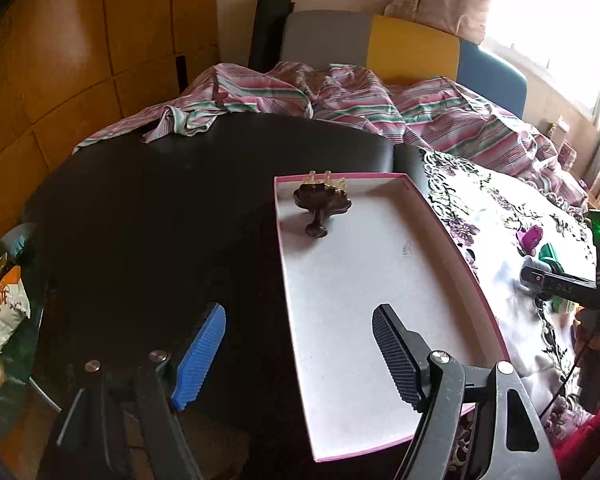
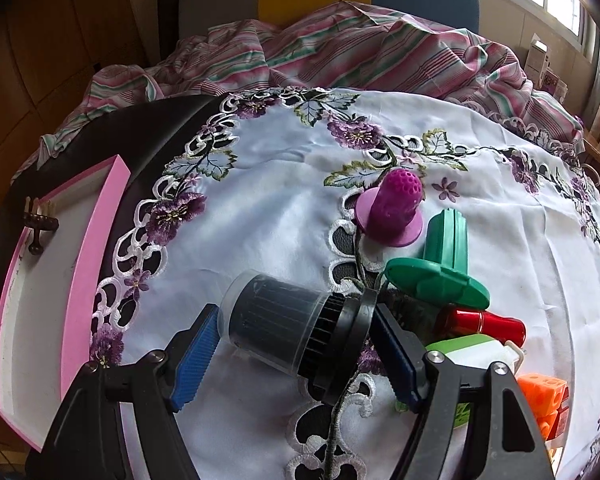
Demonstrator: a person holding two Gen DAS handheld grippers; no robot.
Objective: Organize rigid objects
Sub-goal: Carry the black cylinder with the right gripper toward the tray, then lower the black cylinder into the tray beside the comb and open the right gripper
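Left tongs [image 1: 300, 356] gape empty over the pink-rimmed tray [image 1: 380, 320]; right tongs [image 2: 296, 356] stand wide around a lying clear-capped black cylinder [image 2: 284, 324], pads not pressing.

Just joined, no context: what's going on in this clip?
A person with two handheld claws is sorting small items into a pink-rimmed tray. Only a dark hair clip lies in it, at the far end. The left claw hangs open and empty over the tray's near end. The right claw straddles a clear-capped dark cylinder lying on the embroidered cloth; whether its pads touch is unclear. Purple and green pieces wait nearby.
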